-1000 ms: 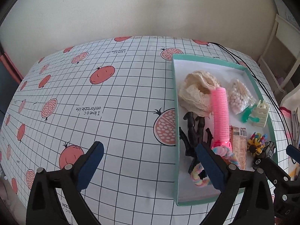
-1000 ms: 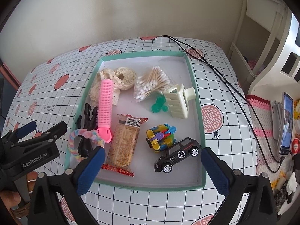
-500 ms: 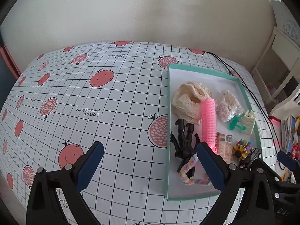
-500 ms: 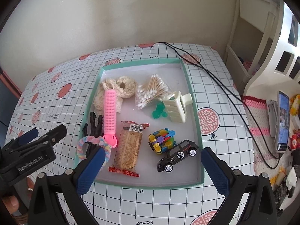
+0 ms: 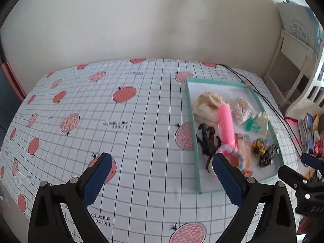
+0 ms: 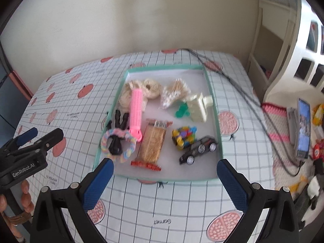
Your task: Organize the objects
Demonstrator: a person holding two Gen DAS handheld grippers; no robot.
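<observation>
Right gripper (image 6: 165, 179) wide open, empty, hanging over the near edge of the tray (image 6: 214, 109); left gripper (image 5: 161, 174) also open and empty, over bare tablecloth (image 5: 121, 141) left of the tray. Change over the last second: both cameras have pulled back and up, so the tray looks smaller and further off in both views; nothing in it has shifted. All items sit inside: roller (image 6: 135, 111), scrunchie (image 6: 118, 145) over black clip (image 6: 118, 133), snack bar (image 6: 152, 144), toy car (image 6: 199, 149), colour clips (image 6: 185, 134), swab bag (image 6: 175, 93), cream clip (image 6: 199, 107), lace (image 6: 150, 88). Reads as a retreat with nothing carried, so the tidying looks finished or paused. Frames blurred by motion. A hand (image 6: 24, 194) holds the left gripper's handle.
</observation>
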